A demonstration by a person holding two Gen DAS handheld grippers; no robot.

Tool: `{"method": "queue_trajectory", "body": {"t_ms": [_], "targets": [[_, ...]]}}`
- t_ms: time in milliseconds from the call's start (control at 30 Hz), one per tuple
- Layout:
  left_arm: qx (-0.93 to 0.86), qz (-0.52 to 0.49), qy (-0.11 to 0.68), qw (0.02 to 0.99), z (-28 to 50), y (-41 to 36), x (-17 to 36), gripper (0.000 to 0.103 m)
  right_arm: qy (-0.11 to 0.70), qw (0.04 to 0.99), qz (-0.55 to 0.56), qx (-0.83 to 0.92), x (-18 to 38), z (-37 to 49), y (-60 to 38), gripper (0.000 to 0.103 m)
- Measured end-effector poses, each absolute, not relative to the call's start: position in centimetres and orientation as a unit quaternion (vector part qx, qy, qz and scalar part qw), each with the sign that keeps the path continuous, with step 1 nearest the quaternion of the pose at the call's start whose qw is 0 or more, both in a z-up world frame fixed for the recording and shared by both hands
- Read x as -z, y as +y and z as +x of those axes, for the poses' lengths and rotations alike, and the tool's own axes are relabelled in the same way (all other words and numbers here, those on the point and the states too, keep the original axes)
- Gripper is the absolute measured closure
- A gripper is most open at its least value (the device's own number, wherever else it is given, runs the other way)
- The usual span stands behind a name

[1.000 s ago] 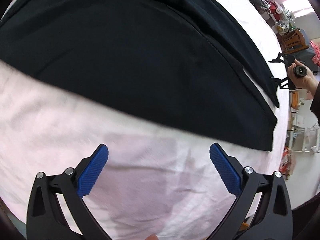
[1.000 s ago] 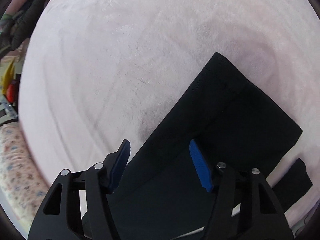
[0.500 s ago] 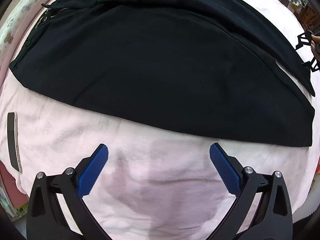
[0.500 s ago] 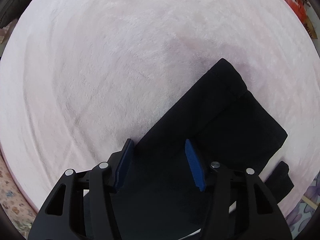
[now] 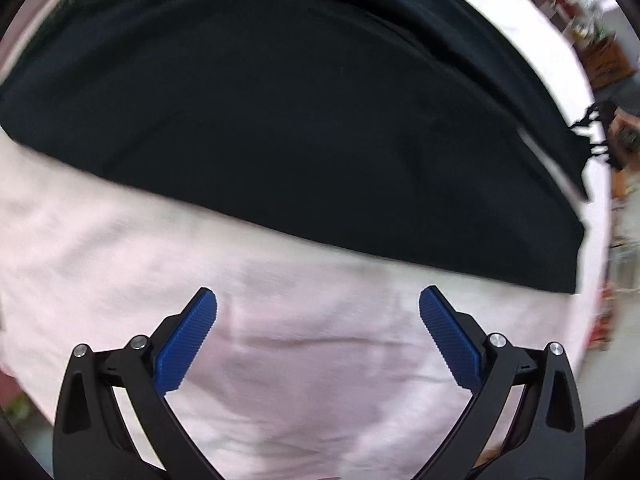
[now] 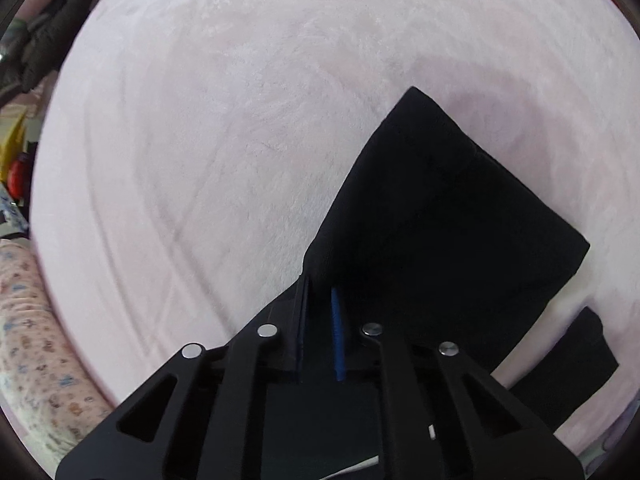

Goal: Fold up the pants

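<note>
Black pants (image 5: 300, 120) lie spread across the pink blanket (image 5: 120, 260), filling the upper half of the left wrist view. My left gripper (image 5: 318, 300) hovers open over bare blanket just short of the pants' near edge, nothing between its blue pads. In the right wrist view a folded leg end of the pants (image 6: 440, 220) runs up to the right. My right gripper (image 6: 320, 304) is closing on the leg's left edge, with black fabric pinched between its nearly touching pads. A second black strip (image 6: 572, 364) pokes out at the lower right.
The pink blanket (image 6: 240, 120) stretches wide above and left of the leg end. Floral bedding (image 6: 36, 340) borders it at the lower left, dark clothes (image 6: 44, 52) at the upper left. Room clutter (image 5: 600, 52) lies beyond the bed's far right edge.
The right gripper's jaws went from wide apart over the leg to pinched on its left edge. The left gripper stays open over the blanket.
</note>
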State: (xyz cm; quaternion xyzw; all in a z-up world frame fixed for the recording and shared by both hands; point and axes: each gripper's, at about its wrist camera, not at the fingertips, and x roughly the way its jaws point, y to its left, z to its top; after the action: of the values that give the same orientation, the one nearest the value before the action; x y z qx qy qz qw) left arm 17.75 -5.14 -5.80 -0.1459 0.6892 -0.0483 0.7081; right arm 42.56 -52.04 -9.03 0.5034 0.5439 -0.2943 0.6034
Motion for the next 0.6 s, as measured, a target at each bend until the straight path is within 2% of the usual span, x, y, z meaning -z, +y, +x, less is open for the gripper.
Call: {"method": "queue_trajectory", "body": {"t_ms": [433, 600], "targets": [[0.076, -0.223, 0.693, 0.681, 17.6, -4.7, 5.9, 0.002, 0.428, 0.666, 0.585, 0.175, 7.4, 35.5, -52.2, 0.098], [0.073, -0.195, 0.684, 0.699, 17.8, -5.7, 4.6, 0.002, 0.386, 0.694, 0.597, 0.112, 4.9, 33.0, -53.3, 0.099]]}}
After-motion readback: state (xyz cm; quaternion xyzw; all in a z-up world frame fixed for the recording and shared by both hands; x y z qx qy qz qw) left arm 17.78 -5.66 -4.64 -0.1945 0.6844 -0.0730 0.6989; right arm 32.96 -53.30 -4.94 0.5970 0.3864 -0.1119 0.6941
